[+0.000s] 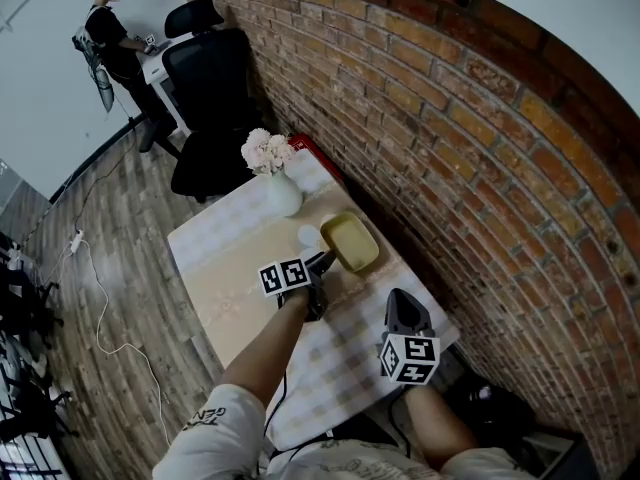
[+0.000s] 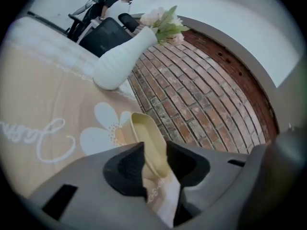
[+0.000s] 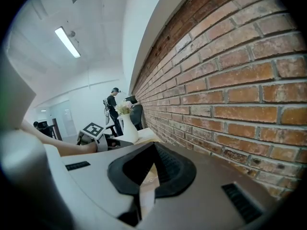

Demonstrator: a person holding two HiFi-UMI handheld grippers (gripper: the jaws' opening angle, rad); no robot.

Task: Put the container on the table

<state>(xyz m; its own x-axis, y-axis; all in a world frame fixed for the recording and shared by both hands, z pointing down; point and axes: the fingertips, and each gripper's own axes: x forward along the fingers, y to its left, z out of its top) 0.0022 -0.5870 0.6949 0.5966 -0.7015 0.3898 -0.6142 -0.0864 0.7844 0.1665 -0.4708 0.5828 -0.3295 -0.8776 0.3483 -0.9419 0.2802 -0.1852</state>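
Shallow yellow plastic container [image 1: 350, 243] appears to rest on the cloth-covered tabletop [image 1: 225, 298] near the red brick wall [image 1: 480, 168]. Left claw [image 2: 154, 159] grips its near rim. Right claw [image 3: 149, 171] is closed and empty. Probably only release remains.

Bright, even white light fills my head view, and shadows on the table [image 1: 225, 268] stay soft. At the upper left of my right gripper view a ceiling strip light [image 3: 67, 42] glares. Both gripper views bow heavily, with black corners. My right gripper [image 3: 153, 150] looks blurred close up.
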